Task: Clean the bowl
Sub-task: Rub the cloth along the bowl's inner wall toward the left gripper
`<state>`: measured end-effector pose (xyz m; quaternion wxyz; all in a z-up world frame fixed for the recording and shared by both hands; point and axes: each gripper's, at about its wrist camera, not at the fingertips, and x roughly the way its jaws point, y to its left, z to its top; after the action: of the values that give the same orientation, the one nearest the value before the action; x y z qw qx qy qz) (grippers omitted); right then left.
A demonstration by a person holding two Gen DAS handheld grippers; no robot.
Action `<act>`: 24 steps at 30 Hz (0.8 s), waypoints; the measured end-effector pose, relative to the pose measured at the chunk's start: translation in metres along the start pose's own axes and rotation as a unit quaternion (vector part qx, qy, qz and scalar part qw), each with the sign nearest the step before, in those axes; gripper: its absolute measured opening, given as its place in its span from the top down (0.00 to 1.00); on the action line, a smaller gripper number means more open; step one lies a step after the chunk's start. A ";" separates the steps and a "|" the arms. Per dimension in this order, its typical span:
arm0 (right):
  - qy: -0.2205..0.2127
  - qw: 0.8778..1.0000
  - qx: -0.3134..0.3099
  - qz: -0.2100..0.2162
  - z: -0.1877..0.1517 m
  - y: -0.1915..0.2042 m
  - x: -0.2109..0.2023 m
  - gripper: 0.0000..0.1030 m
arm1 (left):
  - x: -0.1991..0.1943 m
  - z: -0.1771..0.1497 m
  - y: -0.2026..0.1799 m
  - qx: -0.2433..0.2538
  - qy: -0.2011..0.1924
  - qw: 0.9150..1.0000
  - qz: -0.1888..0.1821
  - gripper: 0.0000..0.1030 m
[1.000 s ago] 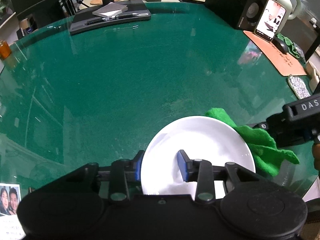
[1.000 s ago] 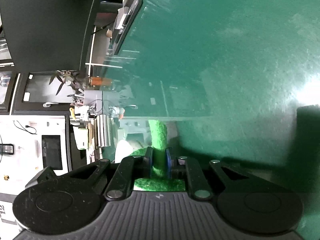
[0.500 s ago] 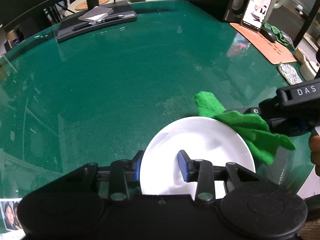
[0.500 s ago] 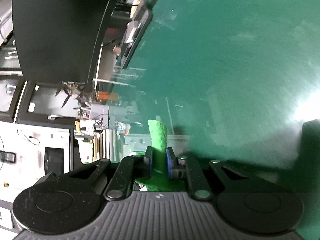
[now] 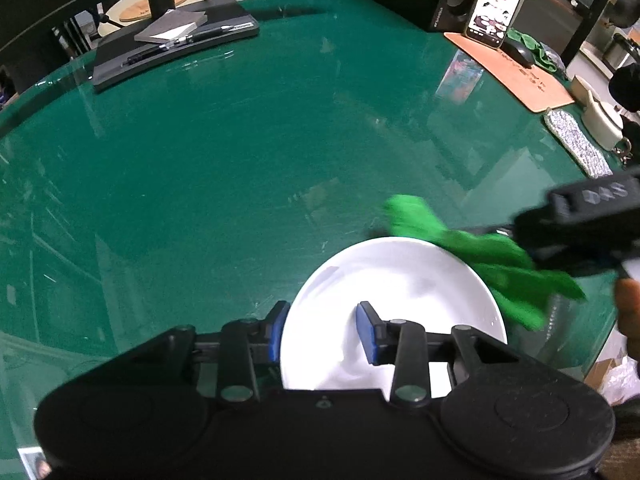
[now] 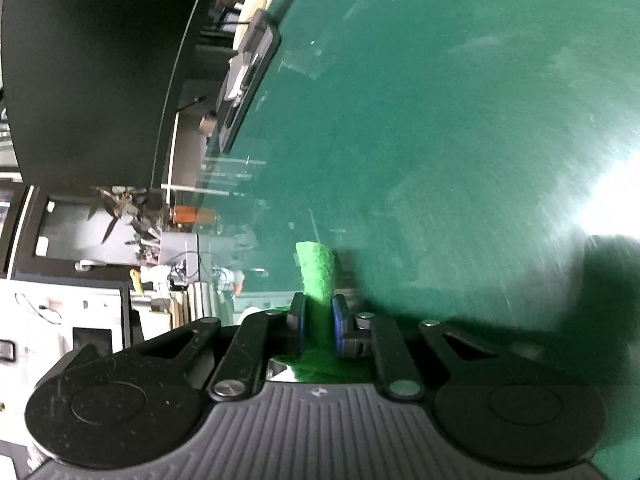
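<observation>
While the left gripper point(image 5: 323, 330) holds the white bowl point(image 5: 394, 300) by its rim, one blue pad outside the wall and one inside, the green cloth point(image 5: 476, 252) has come up and over. A second ago it sat at the bowl's right edge, partly tucked behind it; now it drapes across the far-right rim, its free end poking out past the bowl over the green glass table point(image 5: 240, 152). The right gripper point(image 6: 318, 322) has its jaws narrow, clamped on a fold of that cloth, with a stub sticking out ahead of the pads; no change in that grip over the three moments. Left grip looks the same too.

Bowl location: near edge of the table, toward the near-right corner, tilted toward the left wrist camera, inside visible and looking plain white. Whether it rests on the glass or is lifted, cannot tell.

Judgement: cloth is being brought into position, wiping stroke about to start or just starting at the rim. Next move needs the cloth pressed down into the bowl's inside while the left side keeps it steady. Risk: the bowl slipping in a rim-only pinch.
</observation>
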<state>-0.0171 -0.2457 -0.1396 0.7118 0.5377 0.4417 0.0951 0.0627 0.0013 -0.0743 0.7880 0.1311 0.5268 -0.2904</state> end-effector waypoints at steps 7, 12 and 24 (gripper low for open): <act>-0.026 0.999 0.003 -0.032 -0.009 0.012 0.027 0.86 | -0.003 -0.008 0.005 0.031 -0.007 0.999 -0.025 0.66; -0.050 0.997 0.015 -0.054 -0.031 0.014 0.029 0.86 | -0.005 -0.019 0.026 0.009 -0.018 0.998 -0.062 0.64; -0.072 0.993 0.018 -0.092 -0.055 0.023 0.036 0.88 | -0.008 -0.023 0.034 0.067 -0.031 0.995 -0.072 0.64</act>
<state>-0.0280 -0.1773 -0.1403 0.7378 0.5127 0.4387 -0.0179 0.0636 0.0429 -0.0801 0.7705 0.1359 0.4895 -0.3851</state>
